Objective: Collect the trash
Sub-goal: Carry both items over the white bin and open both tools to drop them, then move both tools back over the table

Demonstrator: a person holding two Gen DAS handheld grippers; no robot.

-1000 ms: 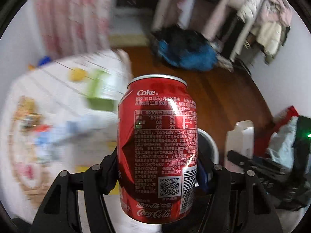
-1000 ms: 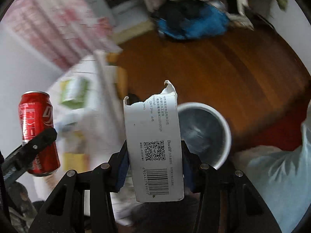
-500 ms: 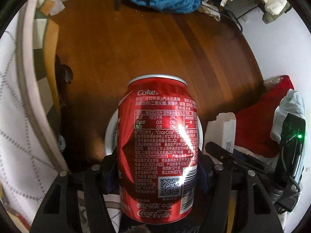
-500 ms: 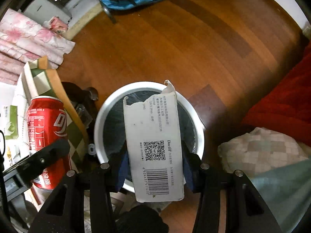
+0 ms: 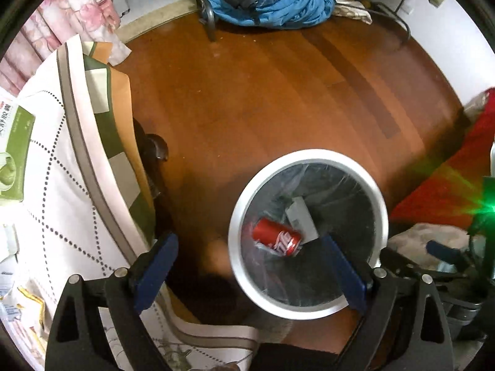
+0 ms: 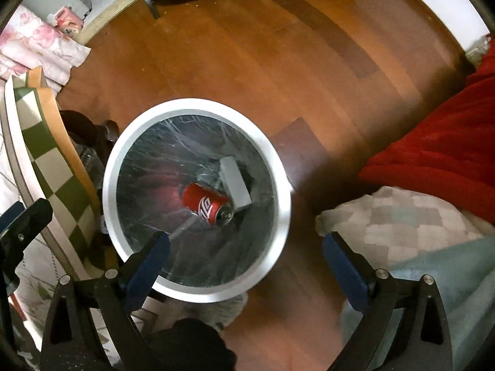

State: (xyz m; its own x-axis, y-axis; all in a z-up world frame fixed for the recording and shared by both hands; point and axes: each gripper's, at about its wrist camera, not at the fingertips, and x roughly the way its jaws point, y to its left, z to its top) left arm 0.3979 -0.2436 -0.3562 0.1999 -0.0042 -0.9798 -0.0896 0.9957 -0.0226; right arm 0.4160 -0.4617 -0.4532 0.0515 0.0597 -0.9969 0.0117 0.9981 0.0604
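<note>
A round white bin with a clear liner stands on the wooden floor. At its bottom lie a red Coke can on its side and a white carton beside it, touching. My left gripper hangs open above the bin's left rim with nothing between its blue pads. My right gripper is also open and empty, above the bin's near right rim. The right gripper's tip shows at the far right of the left wrist view.
A table with a white dotted cloth and checked hem stands left of the bin; a green tissue box lies on it. A red blanket and a checked cushion lie right. Blue clothes are piled far back.
Both grippers have opened. The Coke can left the left gripper and the white carton left the right one; both now lie inside the bin.
</note>
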